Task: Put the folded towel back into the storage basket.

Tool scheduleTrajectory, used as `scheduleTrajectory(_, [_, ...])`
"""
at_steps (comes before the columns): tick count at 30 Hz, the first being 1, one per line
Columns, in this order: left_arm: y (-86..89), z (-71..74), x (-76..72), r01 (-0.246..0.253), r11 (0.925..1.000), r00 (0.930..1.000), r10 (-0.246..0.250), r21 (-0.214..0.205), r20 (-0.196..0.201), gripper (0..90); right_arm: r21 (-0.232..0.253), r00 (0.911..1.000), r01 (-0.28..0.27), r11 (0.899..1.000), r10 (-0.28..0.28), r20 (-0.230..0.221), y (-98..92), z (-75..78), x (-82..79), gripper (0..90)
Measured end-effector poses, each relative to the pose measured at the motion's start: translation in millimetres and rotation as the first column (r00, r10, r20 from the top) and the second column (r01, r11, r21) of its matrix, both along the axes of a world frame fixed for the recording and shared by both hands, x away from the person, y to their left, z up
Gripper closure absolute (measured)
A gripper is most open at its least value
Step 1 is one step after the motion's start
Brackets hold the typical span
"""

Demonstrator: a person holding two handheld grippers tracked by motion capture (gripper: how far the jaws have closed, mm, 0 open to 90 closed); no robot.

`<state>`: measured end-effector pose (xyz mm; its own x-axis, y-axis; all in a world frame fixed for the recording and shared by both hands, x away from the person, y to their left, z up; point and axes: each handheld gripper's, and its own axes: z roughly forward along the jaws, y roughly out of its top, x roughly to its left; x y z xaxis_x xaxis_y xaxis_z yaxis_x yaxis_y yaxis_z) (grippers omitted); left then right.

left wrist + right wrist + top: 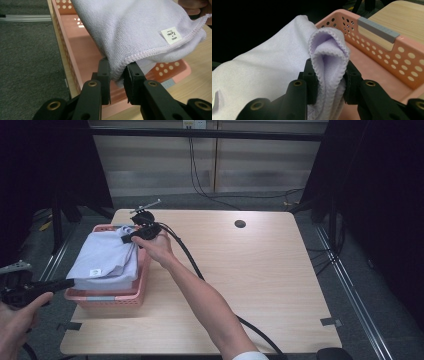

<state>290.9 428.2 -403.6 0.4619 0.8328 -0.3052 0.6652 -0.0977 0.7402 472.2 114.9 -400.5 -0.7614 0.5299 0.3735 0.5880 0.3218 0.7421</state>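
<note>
- Your left gripper sits at about 8 o'clock from the table's middle in the high view, off the near-left corner of the pink basket; its jaws pinch the near edge of the lavender towel.
- In the left gripper view the two black jaws press on the towel's stitched hem from both sides, the cloth bunched between the pads.
- A small white label lies on the towel near that hem, toward 2 o'clock from the jaws in that view.
- Your right gripper is at about 10 o'clock from the table's middle, over the basket's far right corner; its jaws clamp a folded bunch of the same towel.
- In the right gripper view the folded hem rises in a loop between the pads and stands above the jaw tips.
- The towel stretches between your two grippers and hangs over the basket, its middle sagging into it.
- The basket stands on the left part of the wooden table, with a grey strip on its rim.
- Your right forearm crosses the table from 6 o'clock up to the basket, the black cable trailing beside it.
</note>
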Motion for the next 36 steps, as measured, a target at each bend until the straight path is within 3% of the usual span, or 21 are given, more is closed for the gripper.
scheduleTrajectory(6, [-6.3,-5.2,2.0,0.002,0.9999,0.9999,-0.002,0.017,-0.016,75.9,-0.009,1.0000,0.004,1.000,-0.004,0.000,-0.5,-9.6,2.5,69.0])
scheduleTrajectory(12, [-13.4,-7.5,5.2,-0.013,0.9972,0.9994,0.015,0.073,-0.031,76.1,-0.015,0.9995,0.031,0.999,-0.031,-0.005,2.8,-20.4,1.7,69.1])
scheduleTrajectory(15, [-12.0,-8.1,8.2,-0.023,0.9971,0.9991,0.025,0.073,-0.035,76.1,-0.013,0.9995,0.032,0.999,-0.032,-0.003,1.7,-24.1,2.4,68.5])
scheduleTrajectory(18, [-11.5,-10.7,9.5,-0.042,0.9957,0.9982,0.046,0.083,-0.040,70.9,-0.018,0.9995,0.029,0.999,-0.029,-0.012,1.3,-29.0,3.7,59.3])
scheduleTrajectory(20, [-10.4,-10.8,7.4,-0.061,0.9958,0.9972,0.064,0.069,-0.039,57.0,-0.026,0.9991,0.040,0.999,-0.041,-0.013,0.0,-31.9,4.5,45.9])
scheduleTrajectory(23, [-10.2,-8.4,3.7,-0.053,0.9974,0.9979,0.055,0.049,-0.033,52.3,-0.012,0.9987,0.050,0.999,-0.050,-0.006,-5.0,-32.1,7.0,39.7])
scheduleTrajectory(33, [-36.1,0.9,1.1,0.018,0.9995,0.9998,-0.019,0.025,0.007,54.3,0.013,0.9997,-0.006,1.000,0.006,0.024,-18.0,-17.9,4.8,37.6])
scheduleTrajectory(36, [-43.2,2.6,-1.4,0.004,0.9999,0.9999,-0.004,0.014,0.015,56.5,0.026,0.9990,-0.021,0.999,0.020,0.041,-28.3,-13.7,2.0,37.4])
